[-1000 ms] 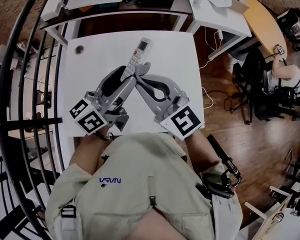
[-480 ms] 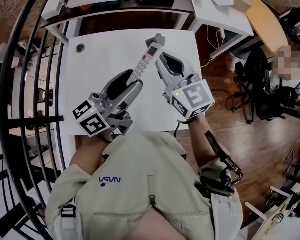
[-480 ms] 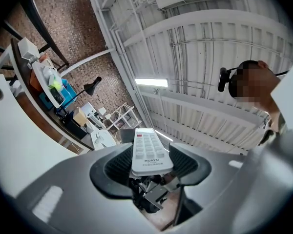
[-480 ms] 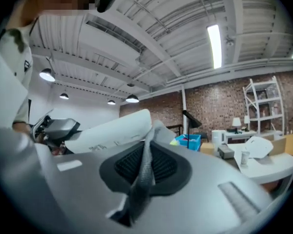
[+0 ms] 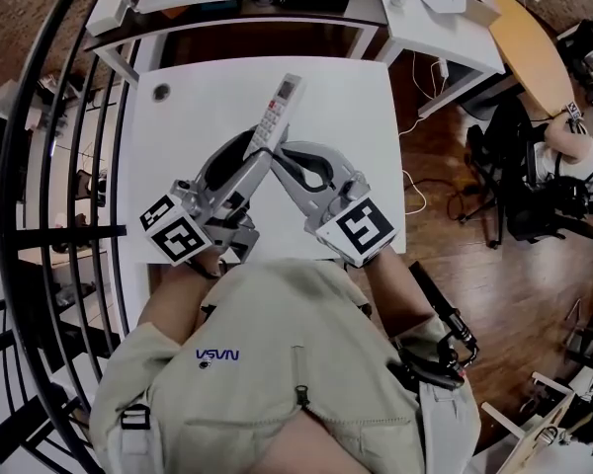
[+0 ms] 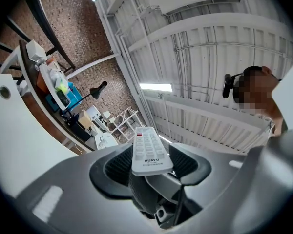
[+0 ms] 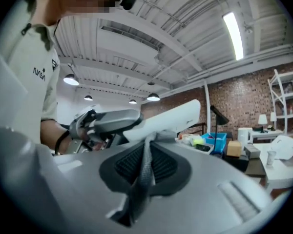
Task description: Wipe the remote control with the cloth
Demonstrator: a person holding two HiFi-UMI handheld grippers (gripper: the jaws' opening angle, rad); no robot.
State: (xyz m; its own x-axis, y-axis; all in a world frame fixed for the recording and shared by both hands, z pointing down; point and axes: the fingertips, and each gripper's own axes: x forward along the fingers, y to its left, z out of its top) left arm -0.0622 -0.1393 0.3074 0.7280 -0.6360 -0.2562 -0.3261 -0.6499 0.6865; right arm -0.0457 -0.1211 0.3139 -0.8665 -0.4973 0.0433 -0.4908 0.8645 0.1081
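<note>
1. Head view: 1 remote control [image 5: 278,113], 2 grippers, 1 white table [image 5: 178,176]. The left gripper [image 5: 260,152] and right gripper [image 5: 280,152] form a V over the table centre. Their tips almost meet at the remote's near end. The remote's long axis points to 1 o'clock. The cloth is too small to make out here.
2. Left gripper view: the left gripper [image 6: 151,165] has its jaws clamped on the near end of the remote control [image 6: 147,147]. Buttons face up, and the long axis runs away toward 12 o'clock, tilted upward.
3. Right gripper view: the right gripper [image 7: 147,147] has its jaws pressed together, pinching 1 grey cloth [image 7: 144,177] into a thin strip. The strip's top end touches the underside of the remote control [image 7: 173,118]. The remote spans 9 to 2 o'clock, with the left gripper [image 7: 118,122] holding its 9 o'clock end.
</note>
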